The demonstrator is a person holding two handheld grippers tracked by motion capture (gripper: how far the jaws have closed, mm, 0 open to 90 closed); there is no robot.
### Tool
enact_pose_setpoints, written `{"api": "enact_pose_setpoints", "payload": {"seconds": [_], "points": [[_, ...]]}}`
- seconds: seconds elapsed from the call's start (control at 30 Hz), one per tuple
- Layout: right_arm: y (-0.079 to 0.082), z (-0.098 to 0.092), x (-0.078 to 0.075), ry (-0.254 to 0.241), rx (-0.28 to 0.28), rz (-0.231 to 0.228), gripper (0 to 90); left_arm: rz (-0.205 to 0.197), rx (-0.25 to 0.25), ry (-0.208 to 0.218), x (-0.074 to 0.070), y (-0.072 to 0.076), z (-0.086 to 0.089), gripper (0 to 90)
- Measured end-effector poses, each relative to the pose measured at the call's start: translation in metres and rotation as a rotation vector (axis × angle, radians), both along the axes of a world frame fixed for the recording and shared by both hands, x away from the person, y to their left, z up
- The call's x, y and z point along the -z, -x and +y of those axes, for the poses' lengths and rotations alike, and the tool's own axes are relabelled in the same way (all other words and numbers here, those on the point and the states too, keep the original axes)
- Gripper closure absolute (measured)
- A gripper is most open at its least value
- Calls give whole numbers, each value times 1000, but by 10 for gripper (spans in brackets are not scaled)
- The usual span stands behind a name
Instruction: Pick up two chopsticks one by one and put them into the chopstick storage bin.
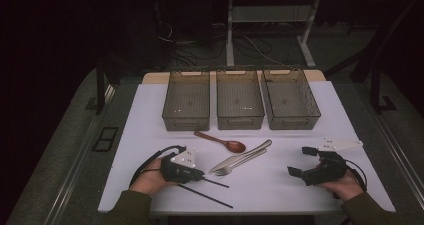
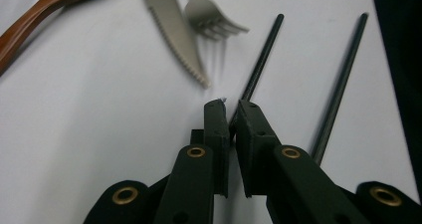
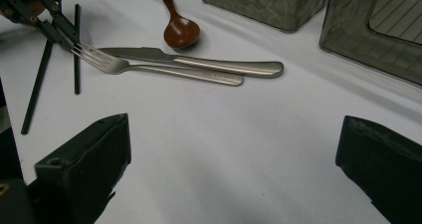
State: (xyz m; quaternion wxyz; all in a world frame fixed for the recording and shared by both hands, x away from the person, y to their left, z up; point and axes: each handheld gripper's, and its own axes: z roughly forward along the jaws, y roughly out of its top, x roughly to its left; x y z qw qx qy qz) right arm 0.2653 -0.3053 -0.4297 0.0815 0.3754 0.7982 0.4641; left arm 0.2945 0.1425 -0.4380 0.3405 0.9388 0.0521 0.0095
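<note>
chopstick [image 2: 259, 59] in left gripper [image 2: 230, 115] fingers | 3 bins [image 1: 240, 105] empty

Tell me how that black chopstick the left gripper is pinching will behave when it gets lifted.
The chopstick looks thin, straight and rigid, so it probably stays stiff. The left gripper pinches it near one end, so the long free end may droop or swivel. It looks smooth and could slip.

Three bins [image 1: 240, 102] wall the table's [image 1: 150, 135] far edge; right half open.
</note>
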Motion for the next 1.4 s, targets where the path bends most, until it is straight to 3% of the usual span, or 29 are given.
{"api": "enact_pose_setpoints", "payload": {"seconds": [0.2,0.33,0.4,0.57,0.67,0.83,0.93,1.13,1.23,1.4], "points": [[0,0,0,0,2,0,11,-5,-60,-1,0,-4,16,828],[0,0,0,1,-1,-1,11,-25,-68,-1,-2,-3,16,818],[0,0,0,1,0,-1,11,-28,-71,28,-6,0,15,765],[0,0,0,1,1,-1,11,-6,-2,108,-17,17,1,687],[0,0,0,1,0,-1,11,14,67,118,-18,28,-14,681],[0,0,0,2,0,-1,11,52,152,89,-10,39,-38,692],[0,0,0,1,1,-2,11,53,184,63,-4,40,-45,717],[0,0,0,0,-1,-1,11,76,209,28,4,40,-50,765],[0,0,0,1,-1,-1,11,79,217,31,4,38,-49,825],[0,0,0,1,-1,-1,11,80,218,35,4,38,-49,840]]}}
